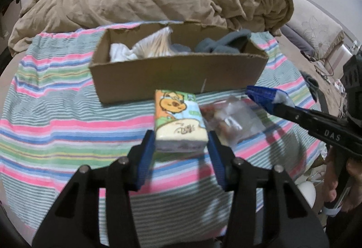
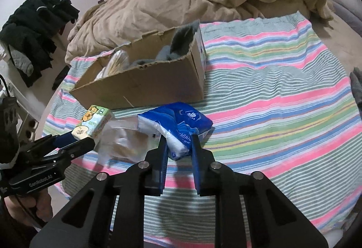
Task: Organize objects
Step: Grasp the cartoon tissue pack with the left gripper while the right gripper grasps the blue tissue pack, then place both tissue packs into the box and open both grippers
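Left gripper [image 1: 181, 146] is pinching a cartoon tissue pack [image 1: 178, 121], holding it above the striped towel [image 1: 56, 116] just in front of the cardboard box [image 1: 176, 75]. Right gripper [image 2: 179, 146] is clamping a blue tissue pack [image 2: 178, 125] beside it. A clear plastic bag [image 1: 233, 121] is lying between them on the towel.

"DAS" on the right tool [image 1: 269, 98], "GenRobot.AI" on the left tool [image 2: 88, 134]

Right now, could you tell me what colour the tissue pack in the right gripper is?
Blue with white lettering: the tissue pack, seen best in the right wrist view.
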Demonstrator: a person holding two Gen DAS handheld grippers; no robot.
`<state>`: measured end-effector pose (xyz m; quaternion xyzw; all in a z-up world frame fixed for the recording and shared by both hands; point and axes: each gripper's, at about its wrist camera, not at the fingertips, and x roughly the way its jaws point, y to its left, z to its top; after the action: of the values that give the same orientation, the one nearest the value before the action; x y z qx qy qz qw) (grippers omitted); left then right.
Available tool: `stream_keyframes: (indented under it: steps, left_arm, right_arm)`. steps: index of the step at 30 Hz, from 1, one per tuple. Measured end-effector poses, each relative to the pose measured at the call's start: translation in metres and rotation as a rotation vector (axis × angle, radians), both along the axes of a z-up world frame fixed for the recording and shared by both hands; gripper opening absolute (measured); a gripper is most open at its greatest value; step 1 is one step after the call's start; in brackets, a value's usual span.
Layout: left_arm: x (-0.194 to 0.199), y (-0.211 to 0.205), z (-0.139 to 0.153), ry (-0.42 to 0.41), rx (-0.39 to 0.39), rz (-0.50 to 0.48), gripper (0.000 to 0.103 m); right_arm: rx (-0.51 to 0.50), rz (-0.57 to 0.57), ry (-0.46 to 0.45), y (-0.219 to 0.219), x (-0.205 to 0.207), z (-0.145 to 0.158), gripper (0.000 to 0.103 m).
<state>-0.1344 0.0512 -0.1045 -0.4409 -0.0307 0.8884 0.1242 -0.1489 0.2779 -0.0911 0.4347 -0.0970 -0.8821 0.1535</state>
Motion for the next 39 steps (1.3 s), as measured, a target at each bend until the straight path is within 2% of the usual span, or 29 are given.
stream_keyframes:
  steps: [12,21,27,39]
  left_arm:
    - [0.016,-0.012,0.035,0.059,0.035,0.012,0.048]
    - [0.022,-0.019,0.069,0.117,0.074,0.019,0.048]
    - [0.013,-0.026,0.091,0.169,0.067,0.026,0.048]
    - [-0.021,-0.037,0.104,0.212,0.053,0.035,0.048]
  right_arm:
    - [-0.026,0.011,0.089,-0.001,0.016,0.050,0.020]
    - [-0.024,0.041,0.152,-0.010,0.013,0.081,0.020]
    - [-0.018,0.064,0.195,-0.021,-0.001,0.099,0.020]
    - [-0.018,0.096,0.228,-0.041,-0.039,0.111,0.020]
